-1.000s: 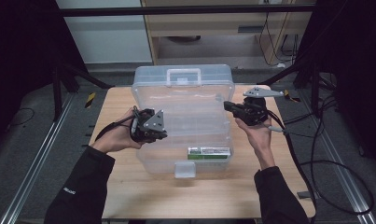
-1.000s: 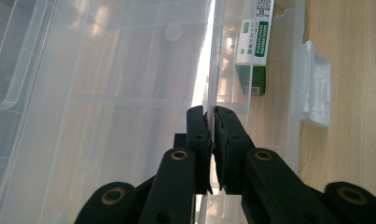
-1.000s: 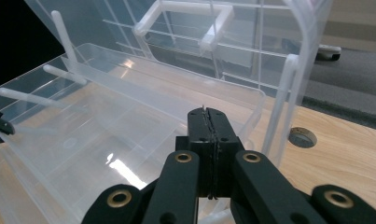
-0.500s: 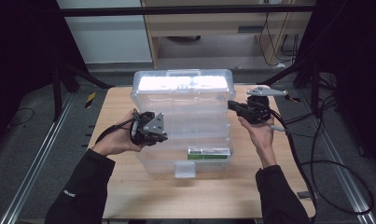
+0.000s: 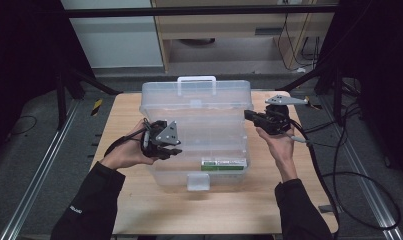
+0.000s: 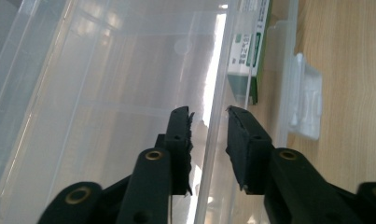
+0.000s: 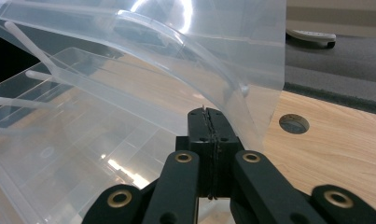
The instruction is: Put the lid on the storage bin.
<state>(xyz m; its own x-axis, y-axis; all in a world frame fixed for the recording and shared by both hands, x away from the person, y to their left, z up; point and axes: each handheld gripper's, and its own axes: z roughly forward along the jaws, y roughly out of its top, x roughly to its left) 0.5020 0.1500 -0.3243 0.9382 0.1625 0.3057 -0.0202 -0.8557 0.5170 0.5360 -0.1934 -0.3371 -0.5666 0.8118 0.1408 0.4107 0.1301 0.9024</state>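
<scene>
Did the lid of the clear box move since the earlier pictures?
Yes. The lid has swung up and back: its white handle now reaches the table's far edge. The box base stayed.

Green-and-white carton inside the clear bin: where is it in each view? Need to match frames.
High view: the green-and-white carton lies low of centre, inside the front edge of the clear bin, right of the front latch.
Left gripper view: the carton is at top, right of centre, standing vertically in frame, beyond the jaw tips.
Right gripper view: not in it.
Shared landmark: the white front latch close by the carton, in the high view and the left gripper view.
</scene>
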